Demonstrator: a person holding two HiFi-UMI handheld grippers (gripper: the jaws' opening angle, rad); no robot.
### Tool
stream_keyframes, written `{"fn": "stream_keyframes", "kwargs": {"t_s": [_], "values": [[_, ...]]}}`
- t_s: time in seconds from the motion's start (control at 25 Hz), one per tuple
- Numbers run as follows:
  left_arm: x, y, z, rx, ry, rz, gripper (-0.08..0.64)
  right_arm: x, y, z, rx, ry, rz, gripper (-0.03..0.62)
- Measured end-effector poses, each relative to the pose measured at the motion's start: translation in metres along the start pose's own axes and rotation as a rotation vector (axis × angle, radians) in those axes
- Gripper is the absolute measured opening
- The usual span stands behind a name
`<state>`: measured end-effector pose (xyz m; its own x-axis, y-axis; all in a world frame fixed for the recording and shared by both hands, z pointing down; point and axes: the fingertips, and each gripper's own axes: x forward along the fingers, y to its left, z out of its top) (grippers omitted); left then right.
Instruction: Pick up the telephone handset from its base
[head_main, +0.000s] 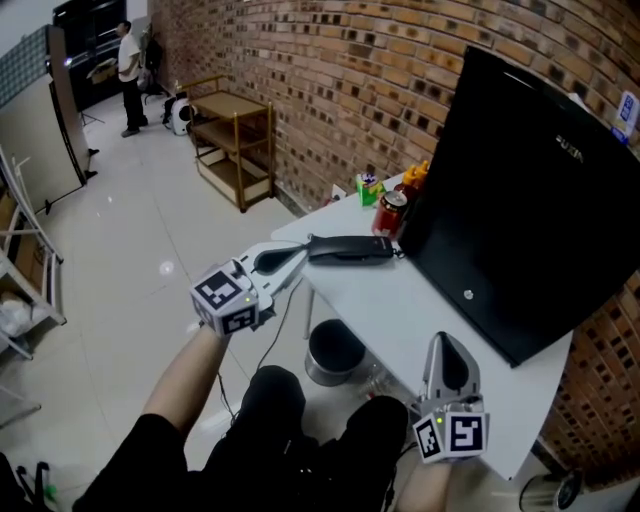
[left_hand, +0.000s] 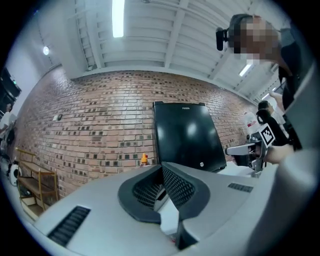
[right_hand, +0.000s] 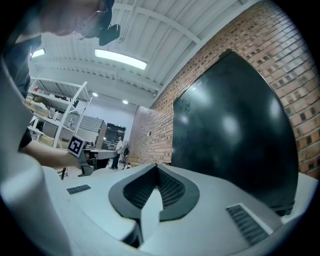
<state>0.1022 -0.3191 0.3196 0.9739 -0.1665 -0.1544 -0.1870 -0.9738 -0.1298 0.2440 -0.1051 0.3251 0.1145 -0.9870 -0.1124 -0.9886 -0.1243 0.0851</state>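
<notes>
The black telephone (head_main: 350, 249) lies flat on the white table (head_main: 400, 310), near its far left corner; I cannot tell its handset from its base. My left gripper (head_main: 298, 258) reaches in from the left, jaws shut and empty, with its tips just short of the phone's left end. In the left gripper view the left gripper (left_hand: 161, 167) points toward the black monitor (left_hand: 187, 135), and the phone is hidden behind the jaws. My right gripper (head_main: 445, 342) hovers over the table's near edge, shut and empty, and in its own view the right gripper (right_hand: 157, 166) aims along the monitor (right_hand: 230, 125).
A large black monitor (head_main: 530, 200) leans against the brick wall on the table's right side. A red can (head_main: 388, 212), a green item (head_main: 370, 190) and an orange one (head_main: 415, 177) stand behind the phone. A bin (head_main: 333, 350) sits under the table. A wooden cart (head_main: 235, 140) stands by the wall.
</notes>
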Motion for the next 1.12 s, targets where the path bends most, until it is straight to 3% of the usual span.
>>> {"fn": "stream_keyframes", "kwargs": {"t_s": [0.24, 0.32, 0.4, 0.56, 0.72, 0.88, 0.96, 1.12], "values": [[0.038, 0.012, -0.007, 0.040, 0.086, -0.077, 0.013, 0.003, -0.003, -0.006, -0.010, 0.023, -0.004, 0.011], [0.051, 0.015, -0.014, 0.041, 0.127, -0.120, 0.114, 0.005, -0.005, -0.008, -0.010, 0.027, -0.005, 0.011], [0.063, 0.017, -0.022, 0.061, 0.182, -0.166, 0.144, 0.008, -0.005, -0.010, -0.009, 0.031, -0.006, 0.010], [0.086, 0.015, -0.047, 0.122, 0.337, -0.271, 0.272, 0.015, -0.003, -0.014, -0.018, 0.050, 0.003, 0.011], [0.109, 0.014, -0.066, 0.188, 0.459, -0.361, 0.278, 0.016, -0.001, -0.017, -0.031, 0.065, 0.004, 0.011], [0.122, 0.007, -0.082, 0.113, 0.563, -0.461, 0.279, 0.013, 0.001, -0.020, -0.028, 0.078, 0.000, 0.011], [0.125, 0.004, -0.090, 0.117, 0.599, -0.478, 0.321, 0.014, 0.002, -0.022, -0.031, 0.086, 0.005, 0.010], [0.130, 0.001, -0.102, 0.122, 0.645, -0.494, 0.321, 0.016, 0.003, -0.022, -0.039, 0.087, 0.013, 0.011]]}}
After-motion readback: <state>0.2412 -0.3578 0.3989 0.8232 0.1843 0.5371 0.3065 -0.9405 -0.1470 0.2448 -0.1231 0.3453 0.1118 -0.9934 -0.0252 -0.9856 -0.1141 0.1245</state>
